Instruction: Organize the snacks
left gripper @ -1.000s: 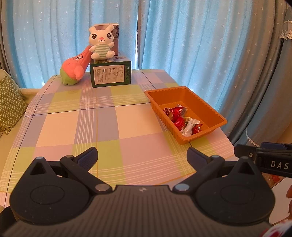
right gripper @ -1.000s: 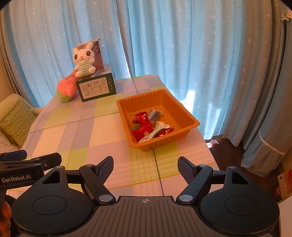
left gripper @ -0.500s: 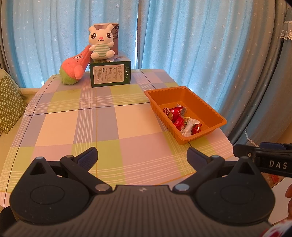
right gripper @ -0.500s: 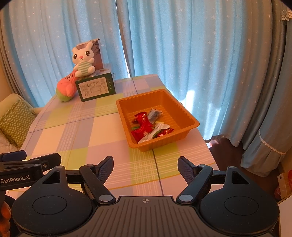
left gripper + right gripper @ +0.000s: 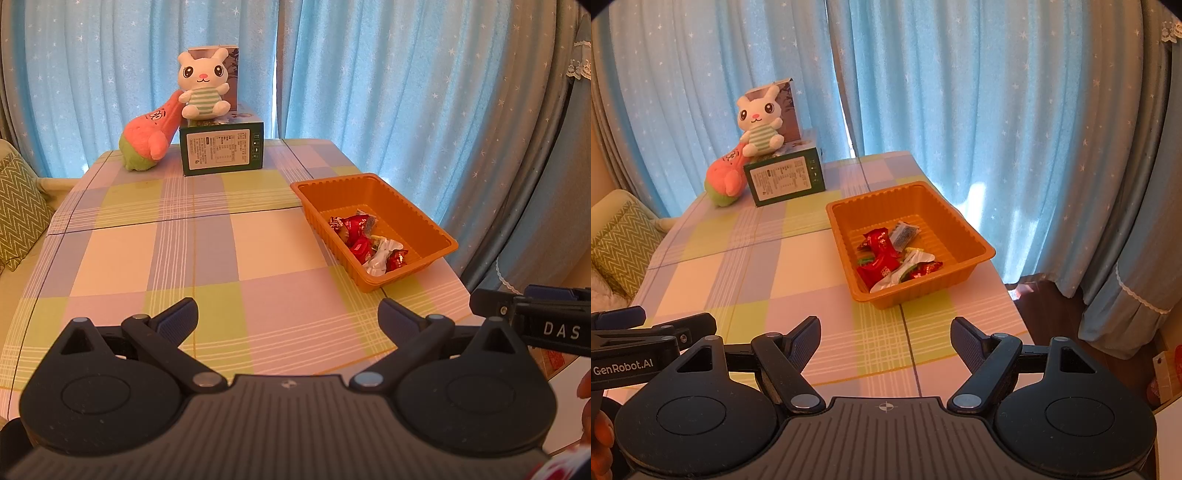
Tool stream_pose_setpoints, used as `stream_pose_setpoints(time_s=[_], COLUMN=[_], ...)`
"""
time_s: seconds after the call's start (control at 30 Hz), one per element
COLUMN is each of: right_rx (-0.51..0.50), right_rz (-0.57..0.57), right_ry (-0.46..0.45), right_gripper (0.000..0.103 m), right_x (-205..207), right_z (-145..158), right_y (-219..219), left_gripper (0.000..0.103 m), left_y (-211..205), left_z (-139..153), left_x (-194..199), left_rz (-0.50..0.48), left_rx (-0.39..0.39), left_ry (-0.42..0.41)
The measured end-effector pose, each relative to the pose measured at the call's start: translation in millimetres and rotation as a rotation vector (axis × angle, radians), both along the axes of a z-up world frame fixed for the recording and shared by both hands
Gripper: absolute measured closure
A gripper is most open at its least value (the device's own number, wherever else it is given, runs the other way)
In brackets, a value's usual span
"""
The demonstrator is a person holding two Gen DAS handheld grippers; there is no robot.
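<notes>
My left gripper (image 5: pixel 286 314) and right gripper (image 5: pixel 885 334) both hang wide open and empty over the pastel checked tablecloth (image 5: pixel 798 273), while the red and white wrapped snacks (image 5: pixel 892 254) lie heaped inside the orange plastic tray (image 5: pixel 916 194) near the table's right edge.

The right gripper (image 5: pixel 554 328) reads "DAS" (partly cut off), and the left gripper (image 5: pixel 631 360) reads "GenRobot.AI".
</notes>
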State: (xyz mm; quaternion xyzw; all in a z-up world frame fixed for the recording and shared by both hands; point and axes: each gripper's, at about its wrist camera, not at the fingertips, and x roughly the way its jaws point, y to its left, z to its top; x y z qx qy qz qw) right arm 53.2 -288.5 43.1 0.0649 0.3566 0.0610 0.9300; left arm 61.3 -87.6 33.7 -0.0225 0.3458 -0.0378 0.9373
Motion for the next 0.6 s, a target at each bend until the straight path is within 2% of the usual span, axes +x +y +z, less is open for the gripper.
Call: stream_pose_setpoints(time_s=[0.6], right_rx=[-0.002], right_rz=[-0.002], right_ry=[0.002], right_gripper=[0.026], right_x=[0.0], right_z=[0.2], right_y=[1.0], left_gripper=[0.0], left_y=[-3.0], left_z=[-3.4], left_x=[-0.4], left_rz=[-0.002], left_rx=[-0.005], left_ry=[0.003])
